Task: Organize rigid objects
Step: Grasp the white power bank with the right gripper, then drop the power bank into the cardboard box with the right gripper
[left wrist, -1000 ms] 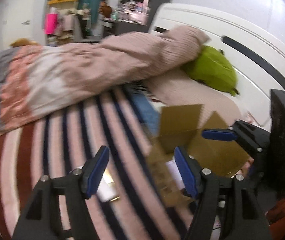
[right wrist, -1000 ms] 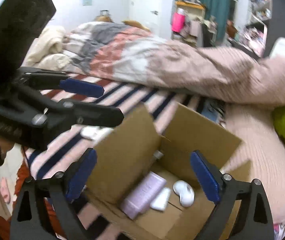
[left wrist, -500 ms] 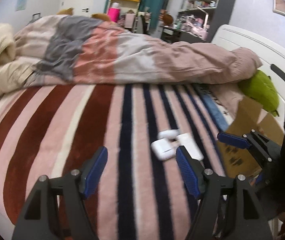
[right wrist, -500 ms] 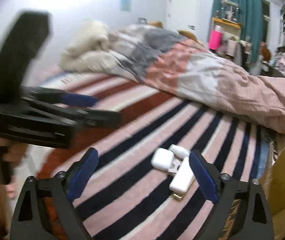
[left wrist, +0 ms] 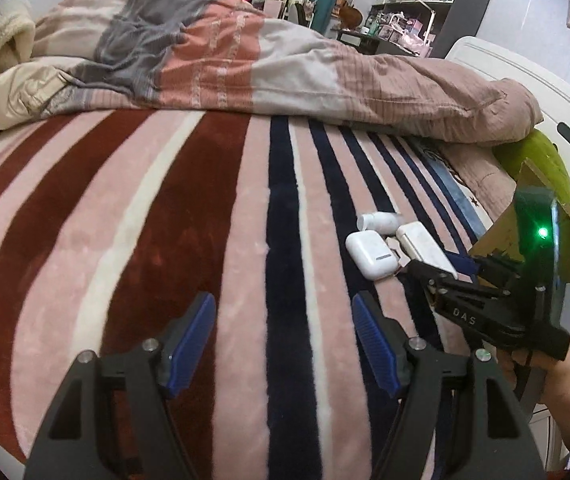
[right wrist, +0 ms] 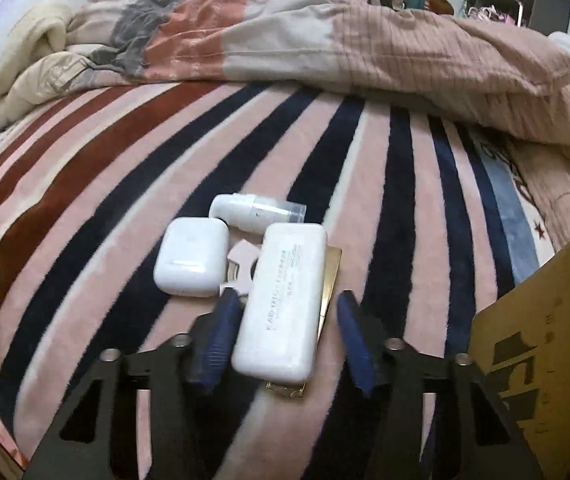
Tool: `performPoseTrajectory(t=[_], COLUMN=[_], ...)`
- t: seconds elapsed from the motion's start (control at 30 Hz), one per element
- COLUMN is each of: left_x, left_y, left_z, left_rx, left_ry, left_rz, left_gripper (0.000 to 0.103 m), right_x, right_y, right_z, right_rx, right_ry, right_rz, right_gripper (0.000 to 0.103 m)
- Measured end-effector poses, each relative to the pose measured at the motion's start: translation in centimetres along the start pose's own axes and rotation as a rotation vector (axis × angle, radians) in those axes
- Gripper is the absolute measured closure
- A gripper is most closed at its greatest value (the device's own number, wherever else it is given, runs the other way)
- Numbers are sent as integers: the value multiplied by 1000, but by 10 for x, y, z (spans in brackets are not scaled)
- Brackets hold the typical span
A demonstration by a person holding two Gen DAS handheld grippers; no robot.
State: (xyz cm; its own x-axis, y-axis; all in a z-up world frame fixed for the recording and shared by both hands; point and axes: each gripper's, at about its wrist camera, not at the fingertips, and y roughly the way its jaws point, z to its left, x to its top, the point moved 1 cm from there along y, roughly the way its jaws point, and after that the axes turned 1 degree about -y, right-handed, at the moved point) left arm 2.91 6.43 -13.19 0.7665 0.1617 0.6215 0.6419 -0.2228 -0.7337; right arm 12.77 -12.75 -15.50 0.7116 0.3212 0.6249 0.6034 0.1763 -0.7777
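A long white power bank lies on the striped blanket, on top of a thin gold item. My right gripper is open with one finger on each side of the power bank's near end. A white earbuds case lies to its left and a small white bottle lies on its side behind. My left gripper is open and empty over the blanket, left of the same white items. The cardboard box stands at the right.
A rumpled pink and grey duvet runs across the back of the bed. A green plush lies by the white headboard. The right gripper's body and the hand show in the left wrist view.
Both grippers swung away from the box toward the blanket. My right gripper dropped low and came up around the power bank's near end. My left gripper stayed open.
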Motion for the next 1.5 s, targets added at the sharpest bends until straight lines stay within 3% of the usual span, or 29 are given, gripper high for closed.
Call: performPoseTrajectory(t=[0.03, 0.1, 0.2, 0.33, 0.4, 0.47, 0.53, 0.7, 0.87, 0.93, 1.0, 1.1, 1.23, 1.37, 1.5], left_x=[0, 1, 1, -1, -2, -4, -6, -8, 3, 11, 23, 41, 64, 85, 103], left_y=[1, 1, -2, -9, -11, -15, -18, -24, -37, -44, -56, -71, -84, -82, -59], left_z=[-1, -2, -4, -6, -6, -7, -8, -17, -29, -41, -57, -80, -114, -152, -214], left_rx=[-4, -13, -18, -1, 23, 37, 38, 31, -56, -75, -145, -215, -284, -352, -417], left_ry=[-2, -8, -19, -39, -45, -45, -56, -54, -39, -8, 28, 73, 129, 187, 273], left_rz=[3, 1, -7, -7, -4, -3, -3, 7, 1, 2, -9, -24, -42, -33, 23], left_gripper=[35, 35, 35, 35, 35, 35, 35, 35, 35, 35, 36, 45, 67, 71, 71], right_x=[0, -1, -5, -15, -22, -30, -35, -35, -26, -22, -14, -1, 16, 23, 20], right_y=[-1, -4, -19, -40, -38, -29, -22, -27, -46, -62, -82, -111, -151, -178, -192], right_z=[1, 4, 8, 19, 30, 40, 45, 50, 51, 50, 46, 40, 18, -15, -62], right_rx=[-9, -38, 26, 207, 331, 398, 387, 349, 335, 370, 421, 489, 532, 514, 467], right_ry=[-10, -53, -75, -127, -158, -161, -179, -221, -276, -282, -276, -277, -257, -227, -152], right_rz=[-5, -12, -23, -38, 2, 55, 84, 32, -59, -99, -147, -214, -303, -366, -379], right_gripper=[71, 72, 72, 72, 72, 72, 70, 72, 72, 72, 72, 72, 72, 72, 72])
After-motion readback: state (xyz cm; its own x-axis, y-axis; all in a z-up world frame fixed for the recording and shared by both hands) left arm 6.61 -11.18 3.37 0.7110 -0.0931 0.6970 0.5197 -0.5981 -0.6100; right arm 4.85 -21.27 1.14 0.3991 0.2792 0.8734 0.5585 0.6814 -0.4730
